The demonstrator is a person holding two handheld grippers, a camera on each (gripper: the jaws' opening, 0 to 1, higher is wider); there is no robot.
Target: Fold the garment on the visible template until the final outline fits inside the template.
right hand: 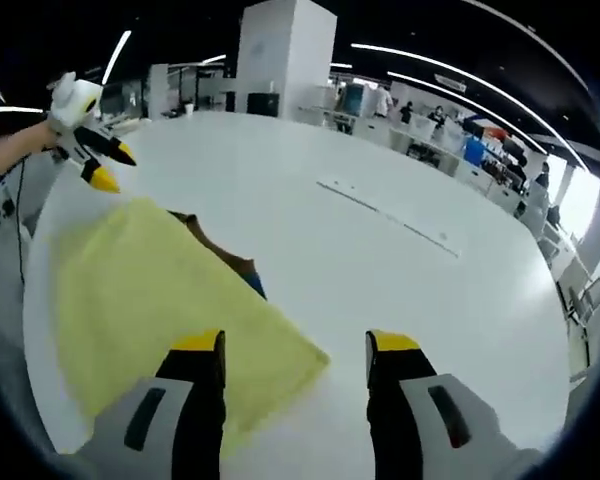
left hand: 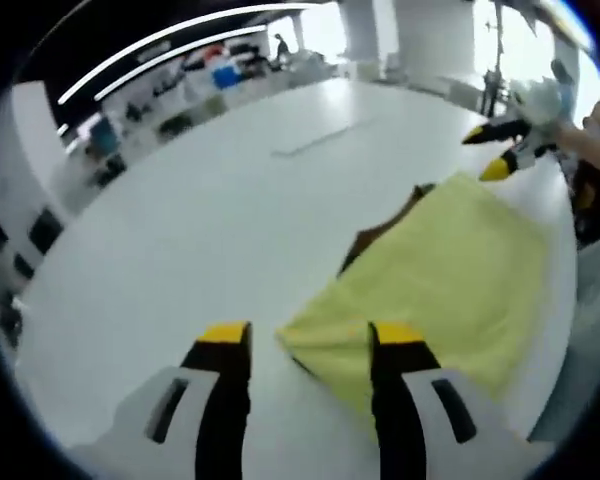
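Note:
A yellow garment (left hand: 450, 270) lies flat on the white table (left hand: 200, 230), and a brown template (left hand: 378, 236) peeks out from under its far edge. My left gripper (left hand: 310, 340) is open at the garment's near corner, its right finger over the cloth and nothing between the jaws. The right gripper (left hand: 492, 152), held in a white-gloved hand, hovers past the far corner. In the right gripper view the garment (right hand: 150, 300) lies to the left with the template (right hand: 225, 250) and a blue bit (right hand: 256, 286) showing at its edge. My right gripper (right hand: 295, 345) is open at a corner there. The left gripper (right hand: 98, 155) hangs at upper left.
A thin pale strip (left hand: 320, 138) lies on the bare table beyond the garment, also seen as the strip (right hand: 390, 215) in the right gripper view. A white pillar (right hand: 285, 55) and cluttered benches (right hand: 450, 140) stand past the table's far edge.

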